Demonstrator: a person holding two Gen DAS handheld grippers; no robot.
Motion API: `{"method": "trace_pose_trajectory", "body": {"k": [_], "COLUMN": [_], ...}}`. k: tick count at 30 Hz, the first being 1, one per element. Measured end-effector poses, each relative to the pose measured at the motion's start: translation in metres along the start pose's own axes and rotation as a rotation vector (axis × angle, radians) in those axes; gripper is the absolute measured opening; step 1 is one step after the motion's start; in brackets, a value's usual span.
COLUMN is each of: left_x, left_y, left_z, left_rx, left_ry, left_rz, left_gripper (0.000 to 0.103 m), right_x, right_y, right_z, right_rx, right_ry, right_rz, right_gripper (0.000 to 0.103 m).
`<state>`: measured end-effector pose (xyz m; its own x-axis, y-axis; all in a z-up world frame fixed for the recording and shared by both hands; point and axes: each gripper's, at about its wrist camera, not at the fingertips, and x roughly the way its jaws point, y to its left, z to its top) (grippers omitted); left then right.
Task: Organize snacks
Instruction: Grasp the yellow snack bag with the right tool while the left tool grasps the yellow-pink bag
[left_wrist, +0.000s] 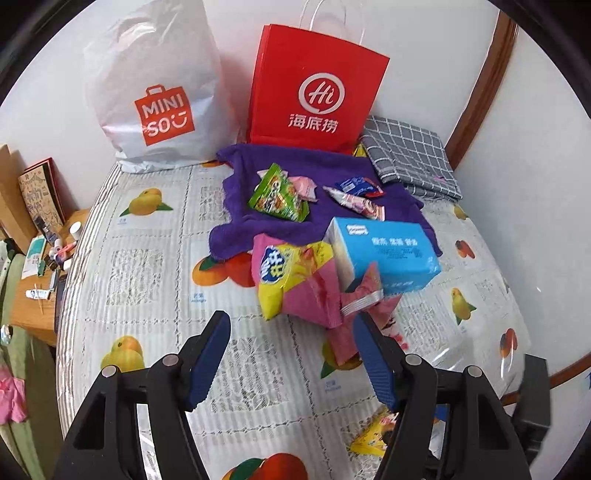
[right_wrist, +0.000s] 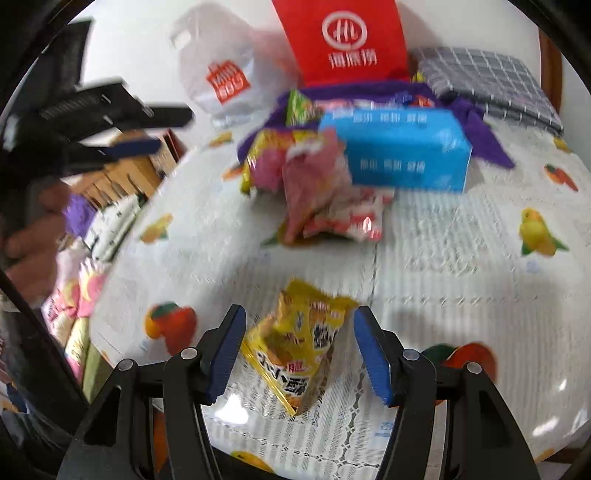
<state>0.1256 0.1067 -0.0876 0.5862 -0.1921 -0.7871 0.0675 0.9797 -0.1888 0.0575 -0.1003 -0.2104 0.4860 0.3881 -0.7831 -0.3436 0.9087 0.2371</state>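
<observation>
My left gripper (left_wrist: 291, 325) hovers open over the fruit-print table cover (left_wrist: 147, 266), nothing between its fingers. Just ahead lie a yellow-and-pink chips bag (left_wrist: 291, 277), a pink packet (left_wrist: 362, 291) by the right fingertip, and a blue tissue pack (left_wrist: 384, 251). On the purple towel (left_wrist: 236, 236) behind them sit a green packet (left_wrist: 279, 194) and several small packets. My right gripper (right_wrist: 299, 317) is open around a yellow snack packet (right_wrist: 295, 350) lying on the cover; both pads stand apart from it. The left gripper (right_wrist: 162, 129) shows blurred at the upper left.
A red paper bag (left_wrist: 314, 88) and a white Miniso plastic bag (left_wrist: 155, 92) stand against the back wall. A folded grey checked cloth (left_wrist: 410, 158) lies at the back right. A cluttered wooden side table (left_wrist: 40, 288) sits beyond the left edge. A hand (right_wrist: 29, 229) is at left.
</observation>
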Motion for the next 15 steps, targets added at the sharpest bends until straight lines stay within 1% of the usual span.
{"method": "trace_pose_trajectory", "body": {"k": [1, 4, 5, 8, 10, 13, 15], "left_x": [0.002, 0.009, 0.012, 0.023, 0.032, 0.045, 0.054], "left_y": [0.002, 0.008, 0.010, 0.013, 0.012, 0.008, 0.004], "left_z": [-0.002, -0.006, -0.007, -0.009, -0.009, -0.007, -0.004], "left_rx": [-0.002, -0.018, -0.023, -0.035, -0.036, -0.025, -0.019], "left_ry": [0.005, 0.021, 0.027, 0.040, 0.048, 0.060, 0.065], "left_rz": [0.004, 0.012, 0.012, 0.008, -0.002, -0.009, -0.015], "left_gripper": [0.067, 0.067, 0.067, 0.067, 0.067, 0.067, 0.067], "right_x": [0.006, 0.017, 0.018, 0.021, 0.022, 0.023, 0.022], "right_y": [-0.001, -0.007, -0.007, -0.004, -0.003, -0.006, -0.013], "right_z": [-0.001, -0.002, -0.001, 0.002, 0.004, 0.008, 0.012], "right_rx": [0.004, 0.030, 0.019, -0.018, -0.041, -0.060, -0.053], "right_ry": [0.010, 0.006, -0.016, -0.035, -0.041, -0.045, -0.046], "right_rz": [-0.004, 0.026, 0.019, -0.008, -0.009, 0.009, 0.015], "right_gripper": [0.060, 0.062, 0.063, 0.063, 0.063, 0.058, 0.056]}}
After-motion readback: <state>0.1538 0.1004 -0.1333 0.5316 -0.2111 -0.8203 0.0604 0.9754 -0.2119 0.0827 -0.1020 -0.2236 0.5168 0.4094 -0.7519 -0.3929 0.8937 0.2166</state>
